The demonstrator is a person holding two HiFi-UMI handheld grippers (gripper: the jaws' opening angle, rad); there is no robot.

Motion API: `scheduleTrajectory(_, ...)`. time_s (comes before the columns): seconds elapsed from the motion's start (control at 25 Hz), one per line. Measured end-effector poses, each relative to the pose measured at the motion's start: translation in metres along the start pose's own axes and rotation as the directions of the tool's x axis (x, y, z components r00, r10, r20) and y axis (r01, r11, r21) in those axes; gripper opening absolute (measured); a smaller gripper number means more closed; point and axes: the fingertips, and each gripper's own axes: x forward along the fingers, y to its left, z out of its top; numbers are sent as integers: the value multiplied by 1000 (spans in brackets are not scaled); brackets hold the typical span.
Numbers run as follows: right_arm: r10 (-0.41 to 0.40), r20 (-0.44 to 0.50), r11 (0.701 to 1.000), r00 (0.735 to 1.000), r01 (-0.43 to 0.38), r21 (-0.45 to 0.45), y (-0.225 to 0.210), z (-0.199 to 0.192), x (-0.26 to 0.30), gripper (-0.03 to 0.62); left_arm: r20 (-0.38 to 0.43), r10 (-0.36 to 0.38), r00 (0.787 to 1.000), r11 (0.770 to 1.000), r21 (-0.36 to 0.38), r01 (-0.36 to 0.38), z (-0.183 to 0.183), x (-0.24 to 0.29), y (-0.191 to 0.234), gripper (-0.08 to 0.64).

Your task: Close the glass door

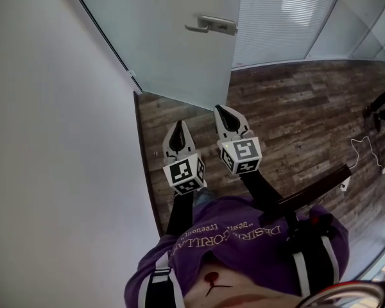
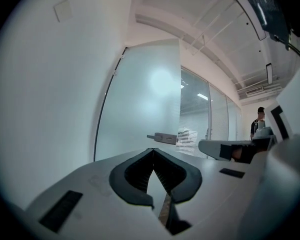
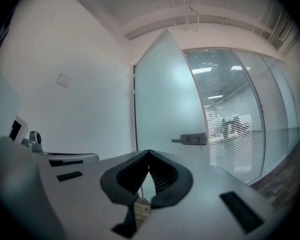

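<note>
Left gripper (image 1: pixel 178 126), right gripper (image 1: pixel 220 110) closed, empty; glass door (image 1: pixel 167 31) apparently ajar.

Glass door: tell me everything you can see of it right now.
The glass door is one tall frosted pane. A metal lever handle sits near its free edge. Its other edge meets the white wall, with a small hinge fitting. It stands upright and looks ajar, the free edge forward of the slatted glass wall. Nothing touches it: the left gripper and right gripper are short of it, shut.
</note>
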Motion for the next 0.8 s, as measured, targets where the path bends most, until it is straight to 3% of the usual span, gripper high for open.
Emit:
scheduleTrajectory(0.44,-59,12,998,998,59,-3,-2,8,71,-3,-6,-56,998,998,4,56,12,64,42,2)
scheduleTrajectory(0.8,-121,-1,993,993,121,15,-10,-3,89,-3,-38,-106,994,994,2,107,2,87,52,2)
